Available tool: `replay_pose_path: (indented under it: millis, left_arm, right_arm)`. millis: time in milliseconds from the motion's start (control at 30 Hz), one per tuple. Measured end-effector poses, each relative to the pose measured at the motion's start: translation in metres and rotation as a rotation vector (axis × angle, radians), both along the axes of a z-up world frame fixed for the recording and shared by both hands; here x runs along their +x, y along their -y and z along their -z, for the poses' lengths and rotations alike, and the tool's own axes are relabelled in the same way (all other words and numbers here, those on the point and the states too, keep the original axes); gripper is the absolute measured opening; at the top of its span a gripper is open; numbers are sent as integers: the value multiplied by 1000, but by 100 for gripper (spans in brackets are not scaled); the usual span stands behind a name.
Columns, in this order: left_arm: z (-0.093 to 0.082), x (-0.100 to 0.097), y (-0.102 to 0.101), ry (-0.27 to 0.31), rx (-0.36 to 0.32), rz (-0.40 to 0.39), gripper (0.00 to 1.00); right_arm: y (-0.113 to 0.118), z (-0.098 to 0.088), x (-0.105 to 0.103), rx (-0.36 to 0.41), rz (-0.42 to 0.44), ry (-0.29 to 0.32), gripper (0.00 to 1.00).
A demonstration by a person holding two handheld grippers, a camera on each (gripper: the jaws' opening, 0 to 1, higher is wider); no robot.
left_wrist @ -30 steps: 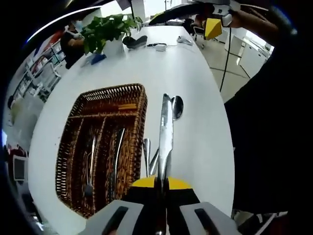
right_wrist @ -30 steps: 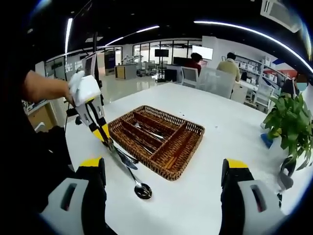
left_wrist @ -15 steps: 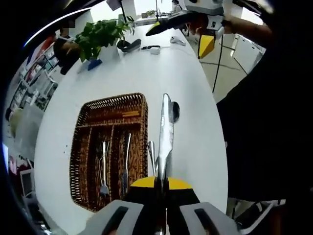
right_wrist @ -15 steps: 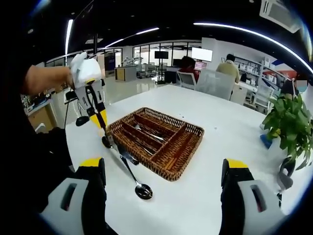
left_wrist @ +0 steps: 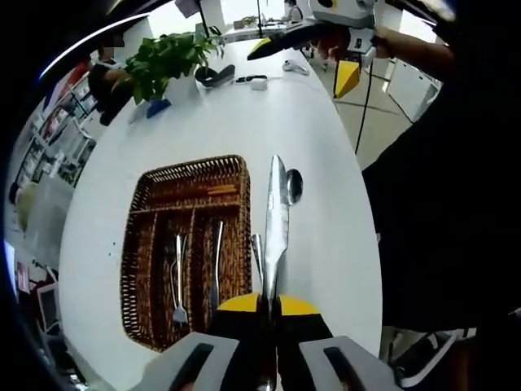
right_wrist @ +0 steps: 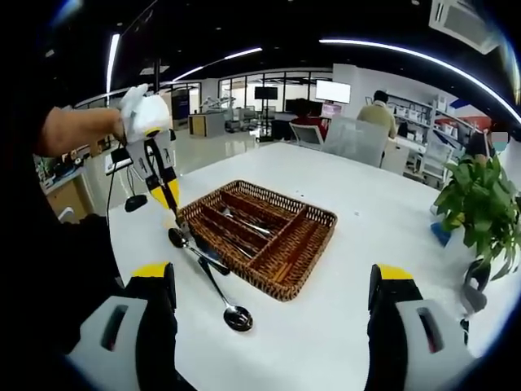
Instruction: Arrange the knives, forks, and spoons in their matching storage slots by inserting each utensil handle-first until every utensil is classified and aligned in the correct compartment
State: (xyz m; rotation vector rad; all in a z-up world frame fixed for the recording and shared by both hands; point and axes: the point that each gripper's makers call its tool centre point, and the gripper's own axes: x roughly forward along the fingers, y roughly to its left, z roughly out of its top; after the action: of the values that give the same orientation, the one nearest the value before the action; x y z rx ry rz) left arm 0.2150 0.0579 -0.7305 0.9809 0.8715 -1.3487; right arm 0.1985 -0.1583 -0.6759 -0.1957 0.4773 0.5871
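L gripper lifts knife beside wicker tray; R gripper idle.

L gripper [left_wrist: 269,305] jaws clamp knife [left_wrist: 275,224] by handle end, blade fwd, held above table [left_wrist: 326,138] just beside tray [left_wrist: 236,175]. R gripper [right_wrist: 269,318] jaws wide apart, nothing held. Spoons [right_wrist: 232,314] lie on table by tray. Risk: blade-first entry; thin grip may let knife pivot/slip into wrong slot.
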Motion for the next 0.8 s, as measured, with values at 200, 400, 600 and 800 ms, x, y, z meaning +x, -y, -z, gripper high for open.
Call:
replay_pose_path:
  millis: [200, 400, 600, 800]
  left_arm:
    - [1, 13, -4, 1, 0, -15, 3]
    - [0, 30, -6, 10, -11, -36, 3]
    - [0, 49, -10, 22, -17, -50, 3]
    - [-1, 68, -12, 33, -17, -68, 3]
  right_arm:
    - [2, 1, 1, -4, 3, -4, 100]
    - [3, 0, 3, -8, 7, -6, 100]
    - [3, -2, 6, -5, 11, -9, 100]
    - [2, -7, 8, -1, 12, -2, 100]
